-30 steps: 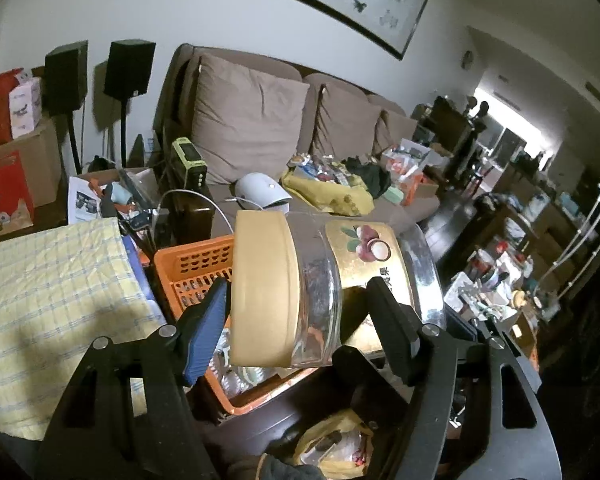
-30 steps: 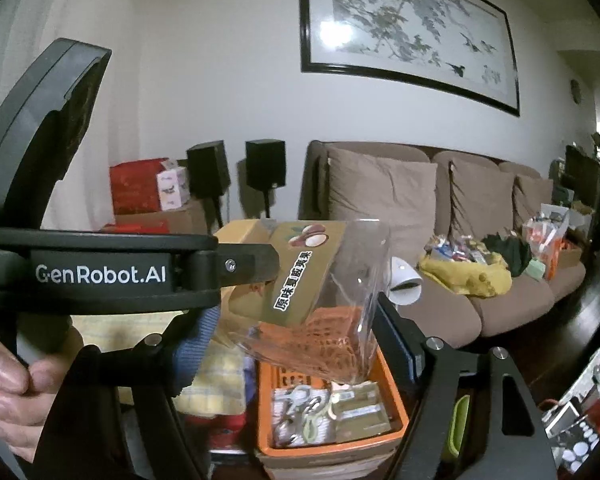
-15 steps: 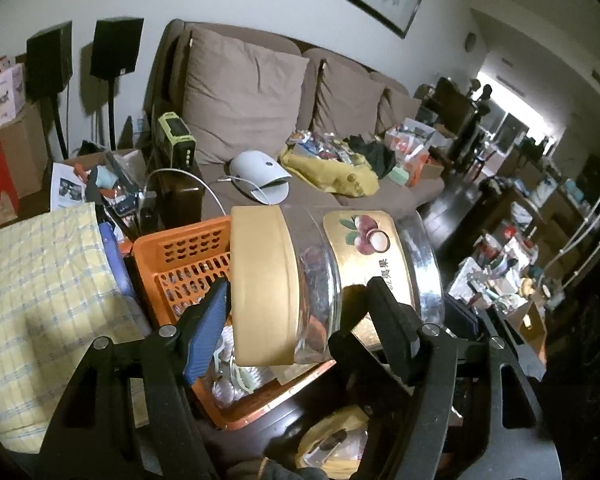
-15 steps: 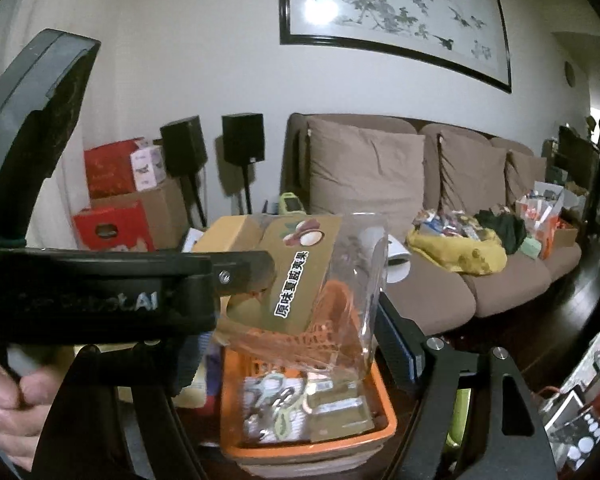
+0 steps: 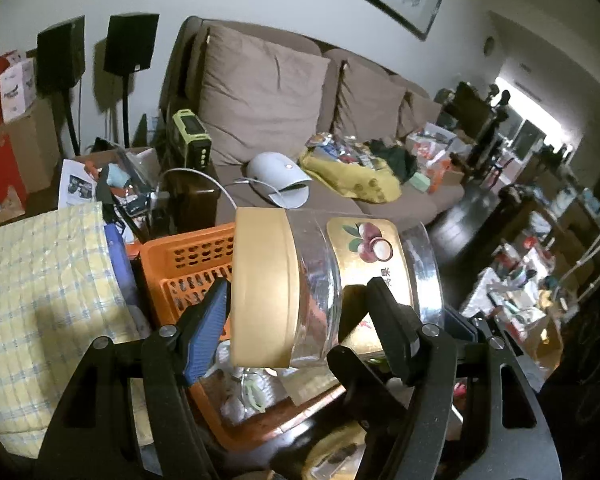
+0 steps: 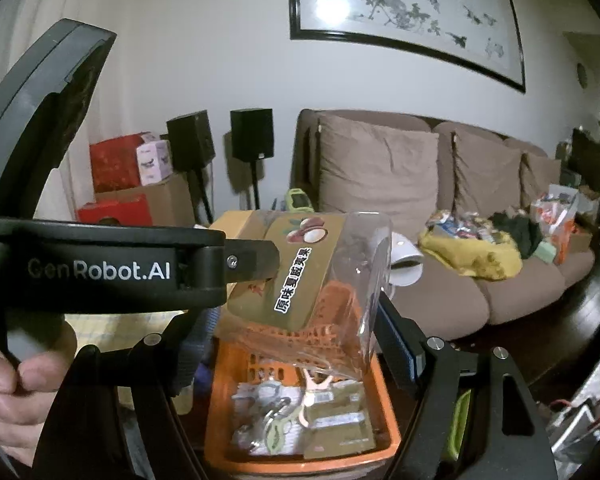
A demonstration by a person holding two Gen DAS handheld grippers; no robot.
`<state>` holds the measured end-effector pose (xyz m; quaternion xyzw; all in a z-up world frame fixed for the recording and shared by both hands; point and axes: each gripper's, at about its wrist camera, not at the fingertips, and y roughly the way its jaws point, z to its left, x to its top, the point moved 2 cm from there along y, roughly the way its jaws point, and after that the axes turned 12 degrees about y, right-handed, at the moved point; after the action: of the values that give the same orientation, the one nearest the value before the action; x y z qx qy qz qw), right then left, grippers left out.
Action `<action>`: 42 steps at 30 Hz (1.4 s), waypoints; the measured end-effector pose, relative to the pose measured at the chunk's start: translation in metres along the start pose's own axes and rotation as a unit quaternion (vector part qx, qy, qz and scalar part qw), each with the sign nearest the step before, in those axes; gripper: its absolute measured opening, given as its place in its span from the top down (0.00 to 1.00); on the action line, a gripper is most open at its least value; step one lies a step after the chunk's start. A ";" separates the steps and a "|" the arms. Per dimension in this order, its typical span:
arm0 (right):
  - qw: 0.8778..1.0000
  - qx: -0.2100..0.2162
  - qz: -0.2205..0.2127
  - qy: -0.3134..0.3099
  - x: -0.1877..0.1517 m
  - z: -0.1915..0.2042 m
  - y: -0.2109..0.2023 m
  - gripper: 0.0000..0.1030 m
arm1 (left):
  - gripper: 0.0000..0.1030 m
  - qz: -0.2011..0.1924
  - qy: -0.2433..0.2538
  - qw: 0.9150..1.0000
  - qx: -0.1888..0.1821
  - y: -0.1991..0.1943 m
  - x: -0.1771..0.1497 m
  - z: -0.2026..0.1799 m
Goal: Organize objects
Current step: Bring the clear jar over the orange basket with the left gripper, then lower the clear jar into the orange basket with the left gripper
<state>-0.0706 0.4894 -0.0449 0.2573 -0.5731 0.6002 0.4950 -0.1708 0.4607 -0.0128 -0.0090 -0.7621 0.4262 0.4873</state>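
While aloft, jar (image 5: 320, 288) above basket (image 5: 188, 264).

A brown sofa (image 6: 440, 216) with three back cushions stands against a pale wall (image 6: 204, 40), beneath a long framed ink painting (image 6: 412, 4). Two black speakers (image 6: 252, 134) on stands sit beside the sofa's end. Daylight pours from a far doorway (image 5: 536, 116) over dark wooden flooring (image 5: 460, 224).
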 end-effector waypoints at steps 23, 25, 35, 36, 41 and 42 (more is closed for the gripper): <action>0.997 -0.010 0.068 0.025 -0.057 -0.011 0.080 0.24 | 0.35 0.056 -0.040 0.998 0.001 0.087 -0.053 0.049; 0.997 -0.010 0.070 0.030 -0.066 -0.012 0.086 0.24 | 0.35 0.062 -0.040 0.997 0.006 0.093 -0.059 0.051; 0.993 -0.014 0.089 0.079 -0.085 -0.025 0.113 0.24 | 0.35 0.094 -0.027 0.995 0.019 0.122 -0.071 0.058; 0.992 -0.013 0.089 0.086 -0.086 -0.029 0.116 0.24 | 0.35 0.097 -0.021 0.995 0.024 0.125 -0.070 0.056; 0.988 -0.007 0.103 0.115 -0.085 -0.043 0.137 0.24 | 0.35 0.109 -0.006 0.993 0.040 0.140 -0.067 0.055; 0.988 -0.008 0.105 0.115 -0.085 -0.043 0.139 0.24 | 0.35 0.113 -0.006 0.993 0.040 0.143 -0.067 0.055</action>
<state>-0.1507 0.5250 -0.1889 0.1213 -0.5412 0.6697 0.4939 -0.2339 0.4876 -0.1653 -0.0732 -0.7415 0.5088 0.4312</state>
